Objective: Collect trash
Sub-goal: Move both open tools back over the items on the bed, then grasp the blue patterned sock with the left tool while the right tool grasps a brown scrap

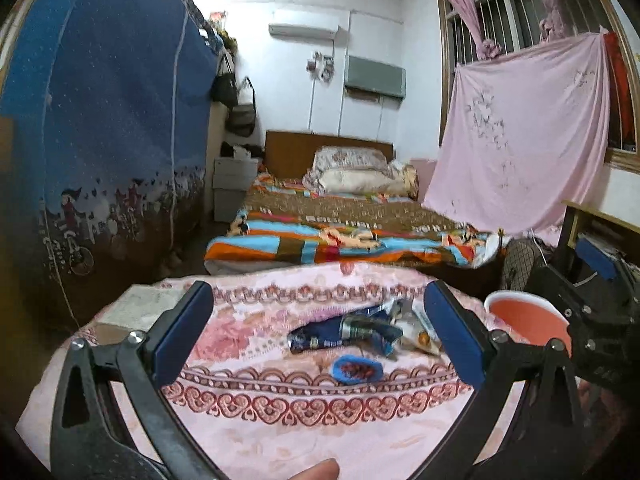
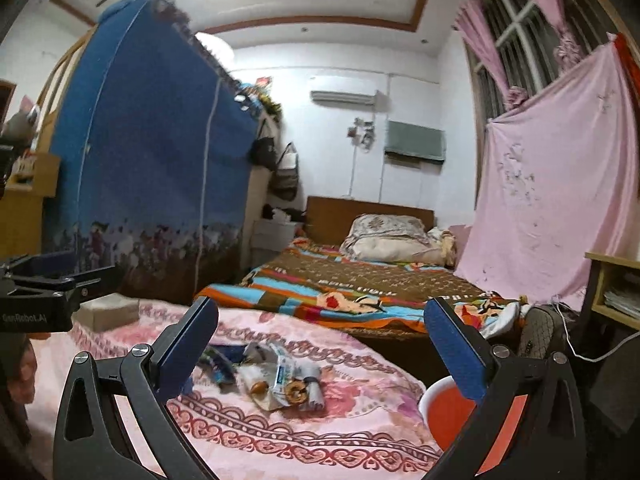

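Several snack wrappers lie on a pink patterned blanket. A dark blue wrapper and a white wrapper lie in a heap, with a small blue wrapper in front. My left gripper is open and empty above the heap. In the right wrist view the white wrapper and the blue wrapper lie between the fingers of my right gripper, which is open and empty. An orange bin with a white rim stands at the blanket's right edge and also shows in the right wrist view.
A second bed with a striped quilt stands beyond. A blue fabric wardrobe is on the left, a pink sheet hangs on the right. A wooden desk and a cable are at the far right.
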Demonstrator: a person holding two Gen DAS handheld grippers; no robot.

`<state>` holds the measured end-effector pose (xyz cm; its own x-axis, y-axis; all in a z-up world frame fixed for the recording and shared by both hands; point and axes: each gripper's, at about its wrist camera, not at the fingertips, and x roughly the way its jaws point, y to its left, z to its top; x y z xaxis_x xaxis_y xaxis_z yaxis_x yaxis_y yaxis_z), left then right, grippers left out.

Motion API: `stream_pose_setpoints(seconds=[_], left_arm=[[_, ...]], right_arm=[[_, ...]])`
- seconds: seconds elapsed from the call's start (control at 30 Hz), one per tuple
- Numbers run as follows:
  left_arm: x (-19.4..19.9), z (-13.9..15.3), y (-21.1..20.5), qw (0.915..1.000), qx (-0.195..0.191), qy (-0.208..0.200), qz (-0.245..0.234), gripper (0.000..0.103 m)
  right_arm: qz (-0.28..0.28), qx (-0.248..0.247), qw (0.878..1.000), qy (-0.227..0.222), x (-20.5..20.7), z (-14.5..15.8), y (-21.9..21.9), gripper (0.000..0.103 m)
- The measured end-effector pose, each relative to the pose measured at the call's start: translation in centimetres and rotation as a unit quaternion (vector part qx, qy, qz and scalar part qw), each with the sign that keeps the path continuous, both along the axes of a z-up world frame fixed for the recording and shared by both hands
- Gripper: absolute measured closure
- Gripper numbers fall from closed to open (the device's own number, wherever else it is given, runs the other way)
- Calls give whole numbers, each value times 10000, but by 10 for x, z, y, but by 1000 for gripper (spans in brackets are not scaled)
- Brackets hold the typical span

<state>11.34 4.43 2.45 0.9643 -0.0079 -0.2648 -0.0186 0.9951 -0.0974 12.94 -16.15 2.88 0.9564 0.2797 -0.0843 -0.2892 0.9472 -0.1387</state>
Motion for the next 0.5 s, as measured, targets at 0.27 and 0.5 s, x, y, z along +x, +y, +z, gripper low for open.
stream_pose_setpoints(seconds=[0.27,0.5], left_arm=[[26,-22,5,9958,-325,781,-360,1],[56,-44,-1,9791,-605,1755,-828,11]], right_arm=[[387,-134,9932,1088,43,-13,10,37],[731,-400,9745,2086,73,-32,25,66]])
